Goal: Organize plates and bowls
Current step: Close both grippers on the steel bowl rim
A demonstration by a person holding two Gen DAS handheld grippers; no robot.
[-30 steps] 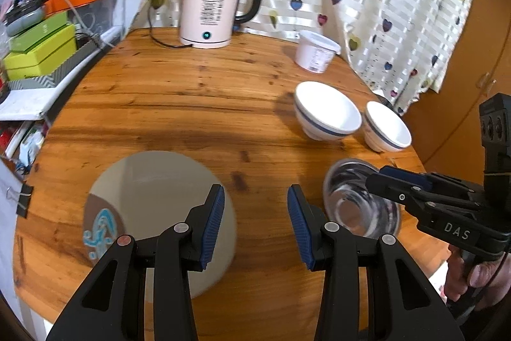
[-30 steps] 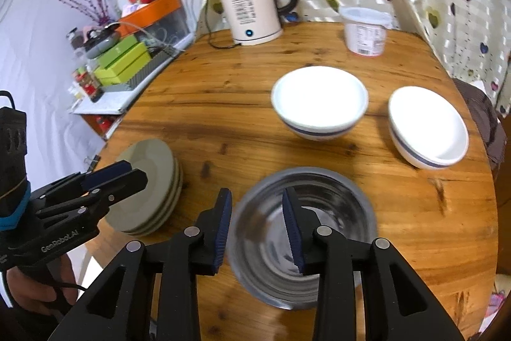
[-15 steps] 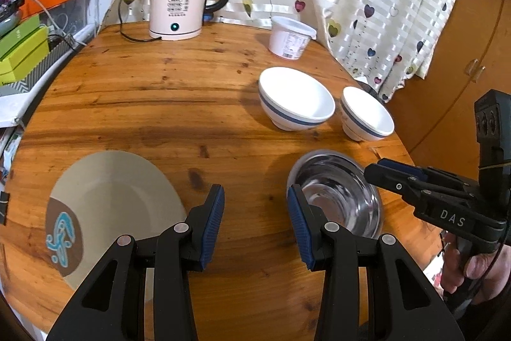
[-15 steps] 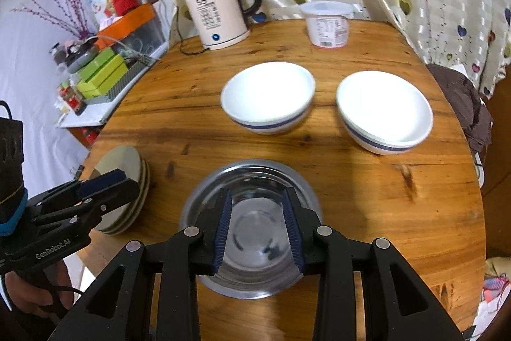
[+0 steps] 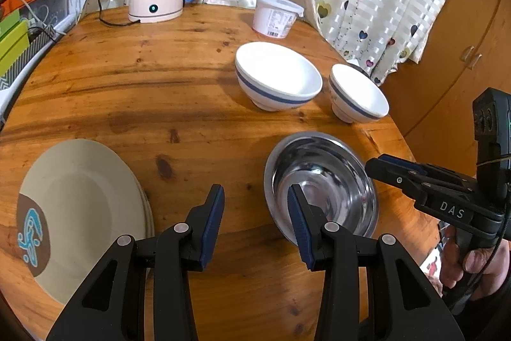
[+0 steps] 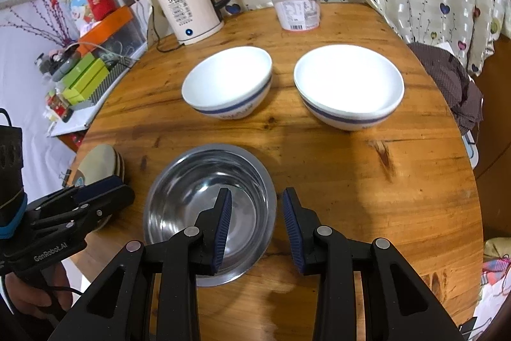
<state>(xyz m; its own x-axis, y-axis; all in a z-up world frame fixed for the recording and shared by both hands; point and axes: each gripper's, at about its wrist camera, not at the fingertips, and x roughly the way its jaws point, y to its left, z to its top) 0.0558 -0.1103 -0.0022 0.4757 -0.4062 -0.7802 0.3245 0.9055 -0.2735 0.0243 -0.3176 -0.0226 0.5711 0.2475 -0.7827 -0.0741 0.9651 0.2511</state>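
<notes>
**Right gripper lined up on the steel bowl's rim**

The steel bowl [image 6: 209,210] sat on the near part of the round wooden table [image 6: 351,181], with two white bowls, one [image 6: 228,83] on the left and one [image 6: 348,87] on the right, side by side beyond it and the stacked plates [image 5: 80,213] well apart at the table's left edge. The right gripper [image 6: 255,221] hung over the steel bowl's right rim, its jaws spread and holding nothing, one finger above the bowl's hollow and the other above the wood outside. The left gripper [image 5: 255,219] hovered over bare wood between plates and steel bowl, jaws likewise spread and empty.

To take the bowl well, the rim probably needed to pass fully between the ribbed blue pads before closing, since thin polished metal looked slippery and likely to tip.

The steel bowl was shallow, mirror-bright and flat-lipped. The white bowls were glazed, deep and footed, each with a blue band. The plates were matte beige, the top one printed with a brown patch and blue motif.
</notes>
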